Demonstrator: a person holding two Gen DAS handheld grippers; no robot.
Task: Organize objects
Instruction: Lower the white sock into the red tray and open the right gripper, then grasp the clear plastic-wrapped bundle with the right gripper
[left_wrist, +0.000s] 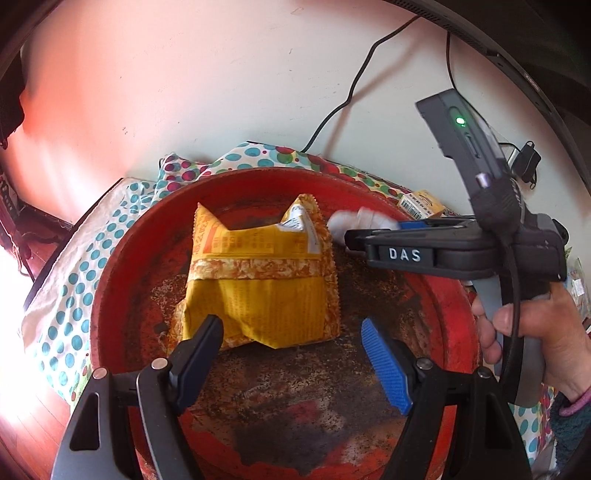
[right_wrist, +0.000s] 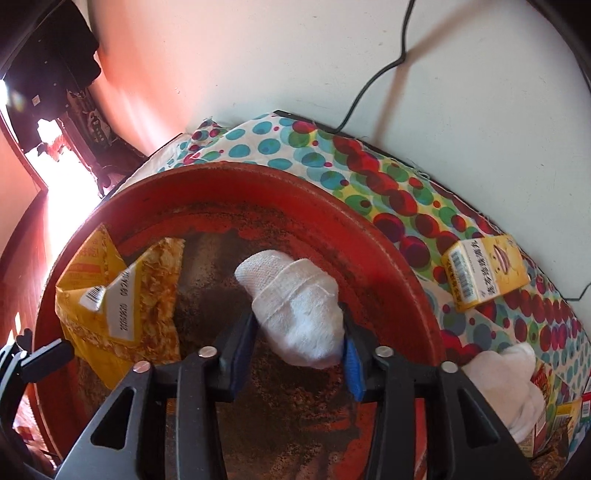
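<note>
A worn round red tray (left_wrist: 110, 280) lies on a dotted cloth. A yellow snack packet (left_wrist: 262, 273) lies in the tray. My left gripper (left_wrist: 291, 332) is open just in front of the packet's near edge, holding nothing. My right gripper (right_wrist: 297, 341) is shut on a rolled white sock (right_wrist: 295, 306) and holds it over the tray's far right part. The sock (left_wrist: 358, 219) and the right gripper (left_wrist: 354, 240) also show in the left wrist view, right of the packet. The packet (right_wrist: 110, 295) shows at the left of the right wrist view, and the tray rim (right_wrist: 332, 210) beyond the sock.
On the dotted cloth (right_wrist: 369, 166) right of the tray lie a small yellow box (right_wrist: 484, 273), another white sock (right_wrist: 513, 384) and more yellow packets (right_wrist: 557, 413). A black cable (right_wrist: 373, 77) runs down the pale wall behind. A monitor edge (left_wrist: 517, 48) is at the upper right.
</note>
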